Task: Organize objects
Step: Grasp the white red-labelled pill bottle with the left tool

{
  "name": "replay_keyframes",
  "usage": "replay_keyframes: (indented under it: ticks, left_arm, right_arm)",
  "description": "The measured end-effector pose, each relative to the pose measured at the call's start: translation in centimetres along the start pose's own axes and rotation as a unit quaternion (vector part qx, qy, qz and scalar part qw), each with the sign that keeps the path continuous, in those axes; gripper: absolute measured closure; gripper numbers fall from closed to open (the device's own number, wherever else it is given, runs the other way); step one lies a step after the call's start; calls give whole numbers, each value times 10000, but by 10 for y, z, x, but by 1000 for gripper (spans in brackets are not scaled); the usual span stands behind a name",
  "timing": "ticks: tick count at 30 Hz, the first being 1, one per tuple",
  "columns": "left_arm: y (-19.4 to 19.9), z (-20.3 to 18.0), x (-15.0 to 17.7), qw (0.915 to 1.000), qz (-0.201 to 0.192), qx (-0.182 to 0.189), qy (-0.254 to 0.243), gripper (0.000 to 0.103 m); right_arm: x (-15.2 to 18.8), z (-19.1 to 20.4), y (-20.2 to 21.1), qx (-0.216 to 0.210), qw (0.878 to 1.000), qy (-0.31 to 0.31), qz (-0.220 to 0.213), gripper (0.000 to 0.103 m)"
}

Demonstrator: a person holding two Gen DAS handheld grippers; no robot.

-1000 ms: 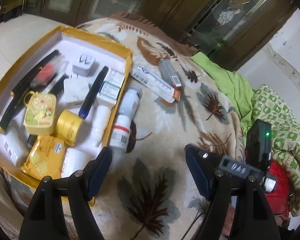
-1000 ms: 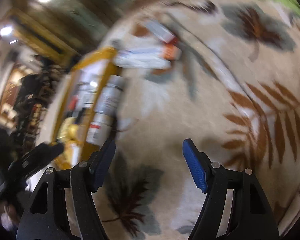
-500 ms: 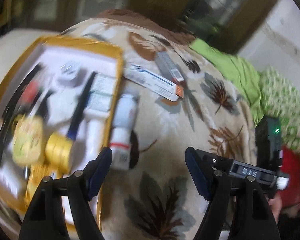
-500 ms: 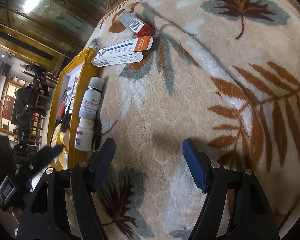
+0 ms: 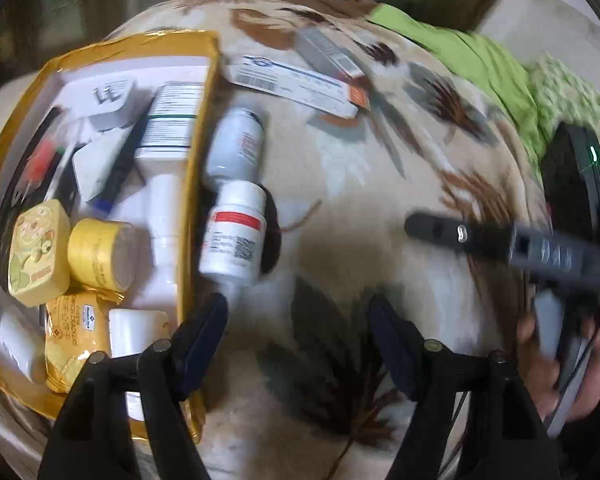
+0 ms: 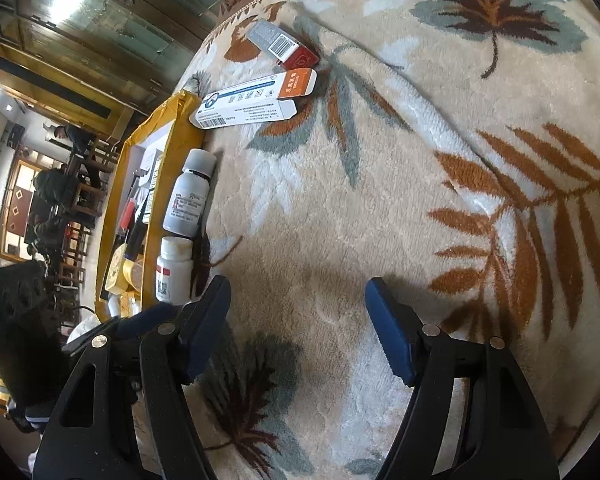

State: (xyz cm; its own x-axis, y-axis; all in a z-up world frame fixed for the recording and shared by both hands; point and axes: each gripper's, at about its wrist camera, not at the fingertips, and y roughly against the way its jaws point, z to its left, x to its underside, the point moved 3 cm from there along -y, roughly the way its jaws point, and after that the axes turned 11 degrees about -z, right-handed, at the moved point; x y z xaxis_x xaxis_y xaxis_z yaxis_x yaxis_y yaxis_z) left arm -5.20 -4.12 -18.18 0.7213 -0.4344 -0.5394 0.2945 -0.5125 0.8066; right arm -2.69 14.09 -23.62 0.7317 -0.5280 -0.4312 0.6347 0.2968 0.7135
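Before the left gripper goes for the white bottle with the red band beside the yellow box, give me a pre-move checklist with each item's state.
1. Left gripper empty: ok, nothing between its fingers, which are closing slightly.
2. White bottle with red band reachable: ok, it lies on the blanket just ahead of the left finger.
3. Bottle clear of neighbours: not ok, the grey bottle and the yellow box wall lie right against it.
4. Space in the box: cannot tell, it looks crowded.
5. Right gripper out of the way: ok, open, empty, over bare blanket.
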Motion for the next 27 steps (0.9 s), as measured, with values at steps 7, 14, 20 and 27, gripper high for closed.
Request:
replay_keyframes:
  ticks: [7,14,20,27]
  left_arm:
    - [10,23,0,9994,-88,-205,281,51]
    - [19,28,-6,9965,-319,-741,200,45]
    - [-12,23,-33,9981,12,-518,344,37]
    - [-34,20,-34,9977,126,-563,348,40]
  right_arm:
    - [0,2,3,-11,10000,27,3,32]
    - [-1,3,5,-25,10000,68,-2,32]
    - [-2,8,6,-65,9999,104,-33,32]
    - [-1,12,9,-87,9998,149,-71,32]
